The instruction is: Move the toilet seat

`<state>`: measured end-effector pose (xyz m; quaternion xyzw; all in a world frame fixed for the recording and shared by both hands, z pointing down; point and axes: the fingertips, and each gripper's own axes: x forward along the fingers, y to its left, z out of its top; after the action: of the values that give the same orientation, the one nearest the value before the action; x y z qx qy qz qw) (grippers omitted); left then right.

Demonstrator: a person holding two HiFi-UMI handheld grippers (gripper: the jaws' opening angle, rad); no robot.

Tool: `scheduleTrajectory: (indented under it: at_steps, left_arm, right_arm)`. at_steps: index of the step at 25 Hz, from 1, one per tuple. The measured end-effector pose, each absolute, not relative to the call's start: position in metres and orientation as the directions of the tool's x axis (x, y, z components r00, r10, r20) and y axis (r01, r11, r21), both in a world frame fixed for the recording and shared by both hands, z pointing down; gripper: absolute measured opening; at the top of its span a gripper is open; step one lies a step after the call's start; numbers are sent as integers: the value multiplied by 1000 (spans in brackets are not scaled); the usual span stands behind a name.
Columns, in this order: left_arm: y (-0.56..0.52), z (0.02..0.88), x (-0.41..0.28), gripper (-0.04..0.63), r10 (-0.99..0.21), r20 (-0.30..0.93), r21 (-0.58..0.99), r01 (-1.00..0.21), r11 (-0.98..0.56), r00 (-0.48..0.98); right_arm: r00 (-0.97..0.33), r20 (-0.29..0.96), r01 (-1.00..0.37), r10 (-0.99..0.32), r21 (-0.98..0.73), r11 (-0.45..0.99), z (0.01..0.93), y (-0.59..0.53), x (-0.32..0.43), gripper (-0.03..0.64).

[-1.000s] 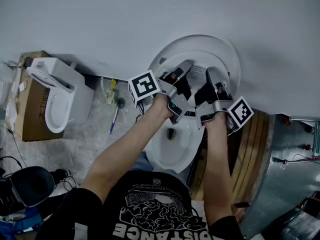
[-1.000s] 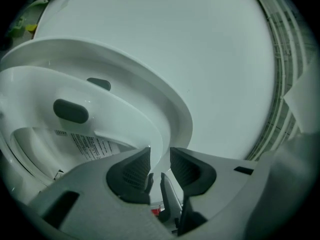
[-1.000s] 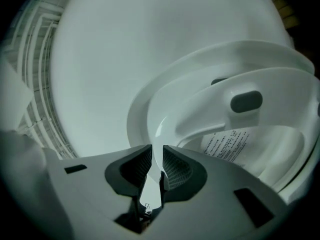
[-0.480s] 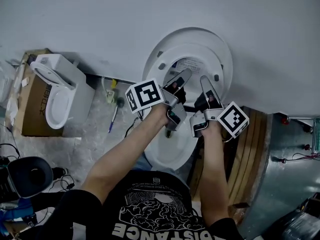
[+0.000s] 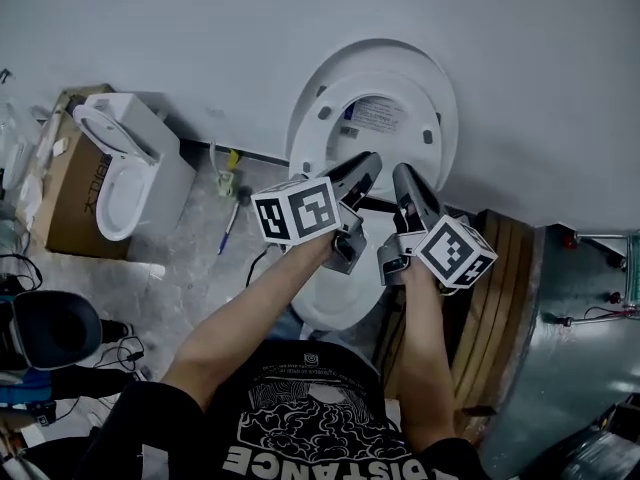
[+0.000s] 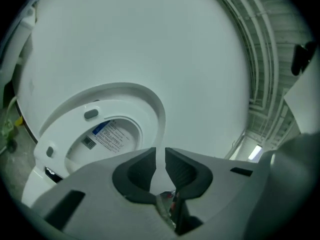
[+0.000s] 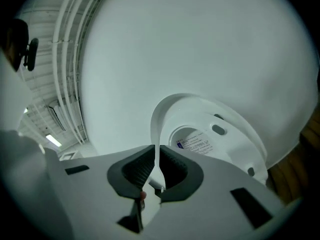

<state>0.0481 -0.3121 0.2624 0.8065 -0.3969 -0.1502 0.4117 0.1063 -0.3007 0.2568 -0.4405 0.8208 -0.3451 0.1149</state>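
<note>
The white toilet seat (image 5: 332, 118) stands raised against its lid (image 5: 445, 88) and the grey wall, with its underside label facing me. The bowl (image 5: 318, 313) lies below, partly hidden by my arms. My left gripper (image 5: 370, 160) and right gripper (image 5: 400, 175) hover side by side just in front of the seat's lower edge, apart from it. In the left gripper view the seat (image 6: 65, 129) lies beyond the left gripper (image 6: 160, 151). The right gripper view shows the seat (image 7: 235, 144) past the right gripper (image 7: 156, 149). Both pairs of jaws have just been closing to a narrow slit with nothing between them.
A second white toilet (image 5: 125, 183) stands on the floor at the left beside a cardboard box (image 5: 60, 213). Curved wooden boards (image 5: 500, 298) and a metal panel (image 5: 585, 338) crowd the right. A dark round object (image 5: 50, 328) and cables lie at lower left.
The seat has swung up to stand against the lid. Both grippers have let go of it, drawn back toward me and rolled, and their jaws have narrowed.
</note>
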Motion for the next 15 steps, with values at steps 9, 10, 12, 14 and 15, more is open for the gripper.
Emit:
scheduleTrajectory:
  at_steps: [9, 10, 12, 14, 15]
  left_arm:
    - [-261, 256, 45, 40, -780, 155, 570, -700, -430, 606]
    - [-257, 255, 44, 37, -780, 163, 542, -716, -441, 604]
    - [-249, 254, 39, 27, -781, 175, 490, -741, -459, 600]
    - [-241, 254, 34, 20, -782, 186, 445, -760, -473, 595]
    - [-236, 254, 31, 18, -781, 192, 421, -769, -481, 594]
  right_arm:
    - [-533, 209, -813, -820, -394, 429, 250, -256, 91, 34]
    - [-523, 214, -827, -825, -362, 431, 248, -251, 89, 32]
    - [-500, 222, -851, -837, -306, 427, 246, -244, 84, 31]
    - [-480, 234, -868, -846, -265, 419, 245, -237, 79, 29]
    - [-471, 240, -875, -849, -248, 415, 246, -232, 76, 29]
